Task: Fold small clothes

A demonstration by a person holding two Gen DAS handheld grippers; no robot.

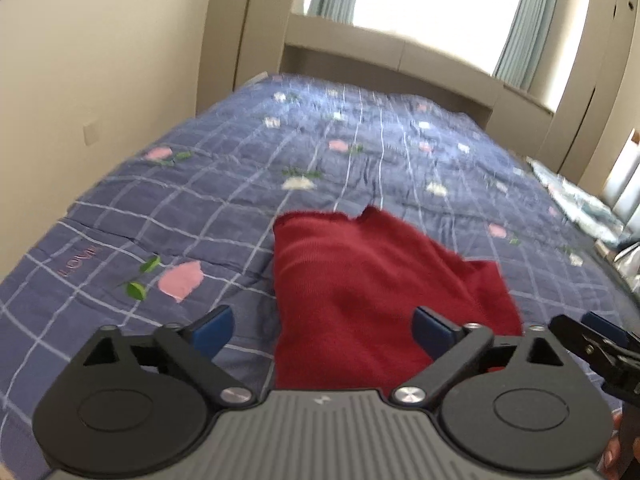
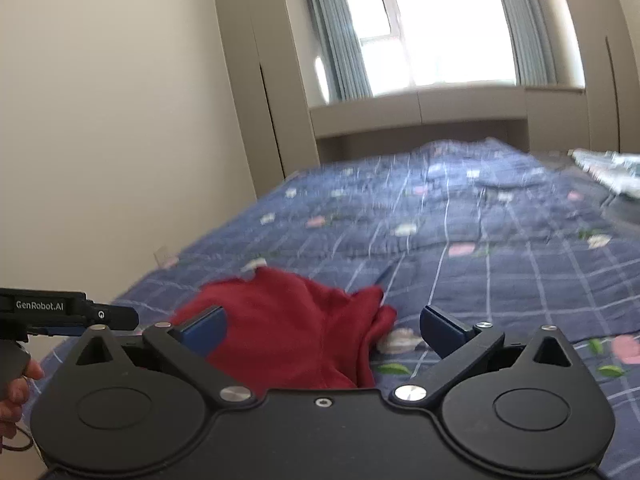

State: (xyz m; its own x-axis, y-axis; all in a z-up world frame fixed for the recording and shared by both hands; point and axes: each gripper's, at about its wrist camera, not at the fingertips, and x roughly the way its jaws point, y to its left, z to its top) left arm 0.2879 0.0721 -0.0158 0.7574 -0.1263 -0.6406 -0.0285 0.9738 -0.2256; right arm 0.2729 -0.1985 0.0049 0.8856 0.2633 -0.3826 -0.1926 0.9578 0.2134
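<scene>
Dark red knitted garment [image 1: 352, 300] laid on the blue checked bedspread [image 1: 200, 200].
Left gripper [image 1: 322, 330] and right gripper [image 2: 322, 330] are spread wide, nothing held, presumably letting the fold settle.

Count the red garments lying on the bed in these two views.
1. The red garment lies crumpled on the blue checked quilt, just ahead of both open grippers; the right wrist view shows the same one. Its near part is hidden behind the gripper bodies.

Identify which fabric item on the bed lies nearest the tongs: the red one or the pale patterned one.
The red garment, lying crumpled on the blue quilt right in front of both open tongs. The pale patterned cloth lies at the bed's far right edge.
</scene>
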